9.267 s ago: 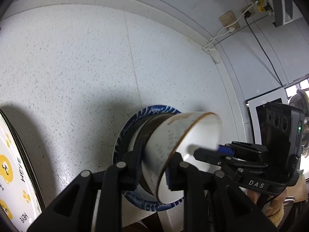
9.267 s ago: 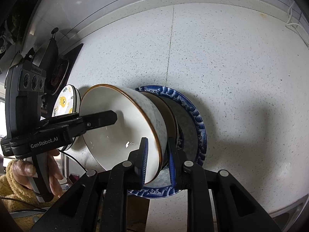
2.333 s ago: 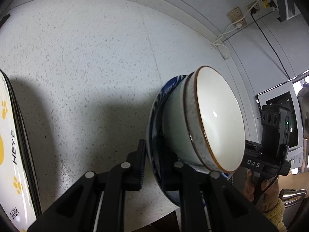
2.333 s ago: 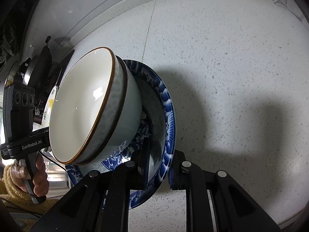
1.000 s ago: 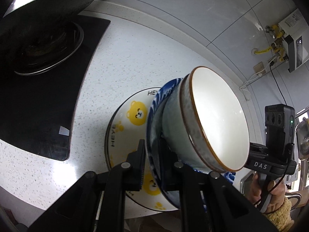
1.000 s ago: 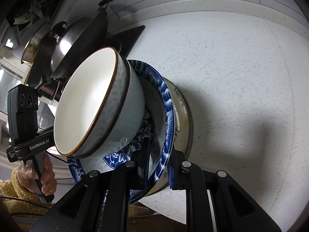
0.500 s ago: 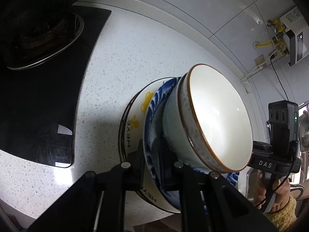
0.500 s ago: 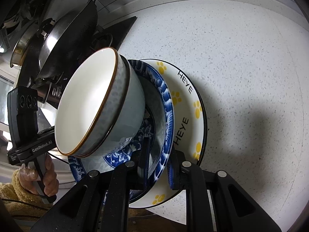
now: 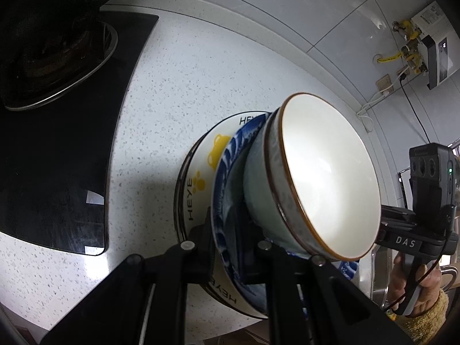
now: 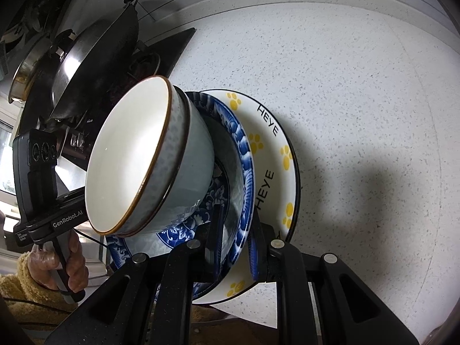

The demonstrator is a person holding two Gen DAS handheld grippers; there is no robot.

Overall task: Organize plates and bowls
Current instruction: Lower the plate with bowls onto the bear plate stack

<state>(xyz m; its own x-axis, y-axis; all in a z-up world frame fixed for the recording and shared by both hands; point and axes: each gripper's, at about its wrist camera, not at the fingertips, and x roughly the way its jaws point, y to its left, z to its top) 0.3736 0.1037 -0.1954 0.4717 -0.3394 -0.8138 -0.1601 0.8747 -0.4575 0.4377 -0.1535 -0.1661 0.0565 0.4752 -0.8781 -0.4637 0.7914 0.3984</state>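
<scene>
A blue-patterned plate (image 9: 227, 172) (image 10: 244, 155) carries two nested white bowls with brown rims (image 9: 325, 178) (image 10: 135, 155). My left gripper (image 9: 227, 230) is shut on one edge of the blue plate, and my right gripper (image 10: 235, 230) is shut on the opposite edge. The stack is held over a white plate with yellow bears, paw prints and "HEYE" lettering (image 9: 198, 169) (image 10: 279, 149), which lies on the speckled white counter (image 9: 178, 86) (image 10: 345, 86). Whether the blue plate touches the white plate I cannot tell.
A black glass hob (image 9: 57, 149) with a burner and a dark wok (image 10: 95, 57) lies to the left. Tiled wall, socket and cables (image 9: 385, 83) run behind. A metal sink edge (image 9: 382, 276) is at the right, by the counter's front edge.
Both grippers have carried the blue plate with the bowls leftward from bare counter to over the HEYE plate near the hob. In the last half second it sank closer to that plate.
</scene>
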